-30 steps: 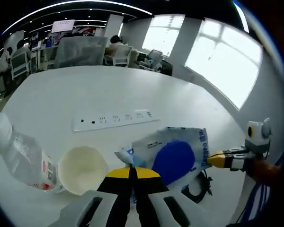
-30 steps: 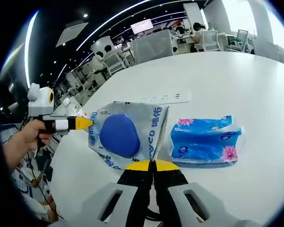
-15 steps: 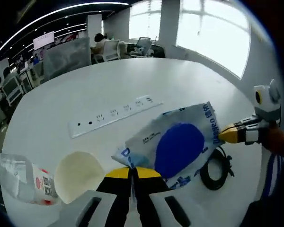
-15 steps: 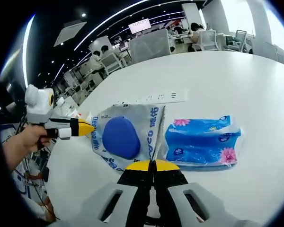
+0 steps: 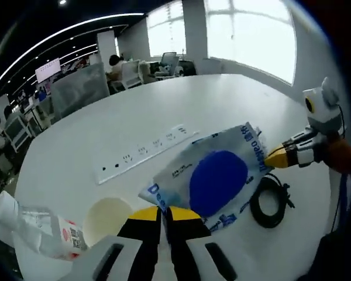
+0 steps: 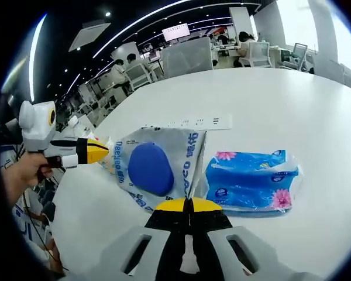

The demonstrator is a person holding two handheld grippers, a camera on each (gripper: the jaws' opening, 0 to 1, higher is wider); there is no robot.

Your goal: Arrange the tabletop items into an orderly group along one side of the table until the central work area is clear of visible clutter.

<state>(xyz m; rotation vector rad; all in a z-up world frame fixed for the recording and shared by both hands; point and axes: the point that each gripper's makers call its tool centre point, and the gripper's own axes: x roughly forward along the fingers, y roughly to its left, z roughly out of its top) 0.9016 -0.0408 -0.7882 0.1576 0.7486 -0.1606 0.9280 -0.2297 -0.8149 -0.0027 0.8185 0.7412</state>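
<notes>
A grey-white plastic bag (image 5: 216, 178) with a blue oval lies stretched between both grippers. My left gripper (image 5: 162, 208) is shut on its near corner. My right gripper (image 5: 274, 157) comes in from the right, its yellow tips shut on the opposite edge. In the right gripper view, the bag (image 6: 155, 167) runs from my right gripper (image 6: 188, 205), shut on its edge, to my left gripper (image 6: 103, 151) at its far corner. A blue tissue pack (image 6: 251, 182) lies just right of the bag.
A white power strip (image 5: 143, 153) lies beyond the bag. A paper cup (image 5: 108, 216) and a lying plastic bottle (image 5: 41, 225) sit at the lower left. A black cable coil (image 5: 269, 202) rests beside the bag. Office desks and chairs stand behind the table.
Both grippers have stayed shut on the bag. The left view has swung, so cup and bottle sit lower left and the cable coil shows fully. The left gripper has shifted slightly outward.
</notes>
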